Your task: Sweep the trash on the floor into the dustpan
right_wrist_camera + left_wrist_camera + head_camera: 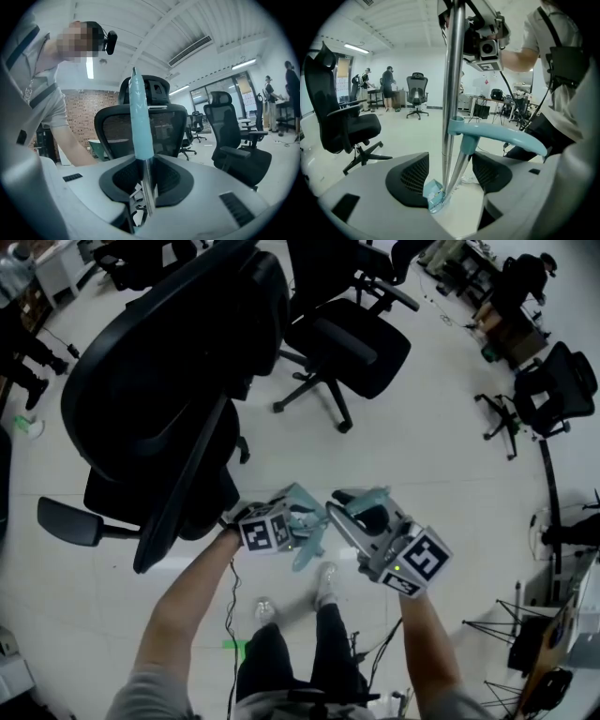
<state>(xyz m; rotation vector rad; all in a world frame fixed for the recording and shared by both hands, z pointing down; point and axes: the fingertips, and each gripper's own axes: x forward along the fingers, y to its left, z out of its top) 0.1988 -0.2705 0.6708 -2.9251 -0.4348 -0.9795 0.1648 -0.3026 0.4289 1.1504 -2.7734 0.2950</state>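
Observation:
In the head view my left gripper and my right gripper are close together over the white floor, with teal handle parts between them. The right gripper is shut on the broom's metal pole, whose teal grip stands up in front of it. The left gripper is open. Between its wide pads run that upright pole and a slanted pole with a curved teal handle, neither pressed. Far below, a teal dustpan rests on the floor. No trash shows.
A big black office chair stands close on the left, another lies ahead, a third at the right. My feet and a green floor mark are below the grippers. People stand at desks far off.

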